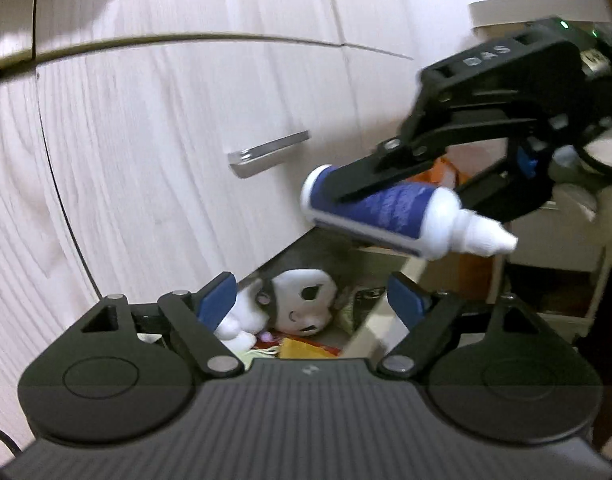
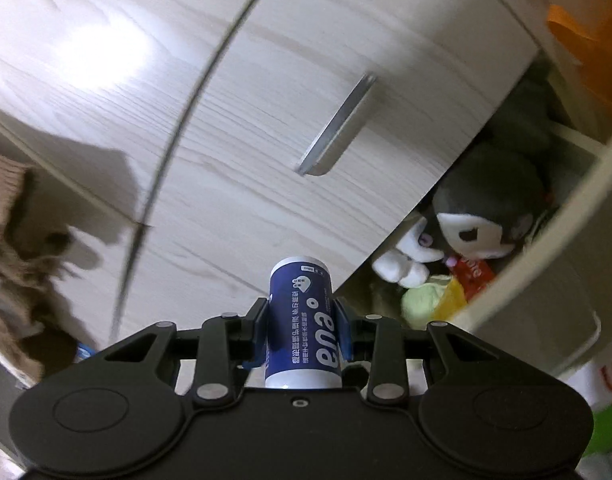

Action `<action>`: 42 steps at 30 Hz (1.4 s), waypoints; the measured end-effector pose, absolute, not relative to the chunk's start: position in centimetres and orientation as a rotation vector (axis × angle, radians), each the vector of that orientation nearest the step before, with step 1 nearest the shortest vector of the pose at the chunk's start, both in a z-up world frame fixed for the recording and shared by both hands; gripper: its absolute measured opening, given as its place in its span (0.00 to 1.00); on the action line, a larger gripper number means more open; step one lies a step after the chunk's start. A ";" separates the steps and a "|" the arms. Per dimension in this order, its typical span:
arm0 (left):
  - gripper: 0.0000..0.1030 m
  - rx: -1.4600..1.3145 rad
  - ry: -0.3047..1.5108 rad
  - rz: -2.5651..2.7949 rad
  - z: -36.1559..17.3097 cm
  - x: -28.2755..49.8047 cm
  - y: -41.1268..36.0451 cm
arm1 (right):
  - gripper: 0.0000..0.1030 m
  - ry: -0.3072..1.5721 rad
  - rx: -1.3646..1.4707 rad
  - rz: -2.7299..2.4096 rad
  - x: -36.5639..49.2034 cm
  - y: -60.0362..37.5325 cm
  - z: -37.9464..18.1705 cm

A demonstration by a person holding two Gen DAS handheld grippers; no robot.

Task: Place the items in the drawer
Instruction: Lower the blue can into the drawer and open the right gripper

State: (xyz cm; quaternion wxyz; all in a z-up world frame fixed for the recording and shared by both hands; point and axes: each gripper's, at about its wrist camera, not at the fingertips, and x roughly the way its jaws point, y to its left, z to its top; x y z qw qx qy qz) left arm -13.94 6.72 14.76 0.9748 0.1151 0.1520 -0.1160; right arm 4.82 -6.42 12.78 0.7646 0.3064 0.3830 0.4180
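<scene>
My right gripper [image 2: 302,320] is shut on a blue and white bottle [image 2: 302,320] with a white nozzle. In the left wrist view the right gripper [image 1: 370,200] holds the bottle [image 1: 390,208] sideways above the open drawer [image 1: 374,324], just in front of the closed drawer front above it. My left gripper [image 1: 310,300] is open and empty, low in front of the drawer. A grey and white plush toy [image 1: 302,304] lies inside the drawer; it also shows in the right wrist view [image 2: 478,216].
The pale wood drawer front above has a metal handle [image 1: 268,152], also seen in the right wrist view [image 2: 338,124]. Yellow and red packets [image 2: 462,284] and a green soft item [image 2: 422,304] lie in the drawer. The drawer's side wall [image 2: 546,248] runs at right.
</scene>
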 end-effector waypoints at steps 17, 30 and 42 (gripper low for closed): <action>0.86 0.104 0.388 -0.301 12.7 -12.2 8.4 | 0.38 0.899 0.340 0.743 7.9 -2.1 11.0; 0.86 -0.001 0.446 -0.411 11.3 -12.2 8.4 | 0.41 0.820 0.016 0.639 7.3 0.9 10.9; 0.86 0.016 0.461 -0.381 10.8 -11.5 8.2 | 0.54 0.755 0.052 0.619 5.8 -1.3 12.0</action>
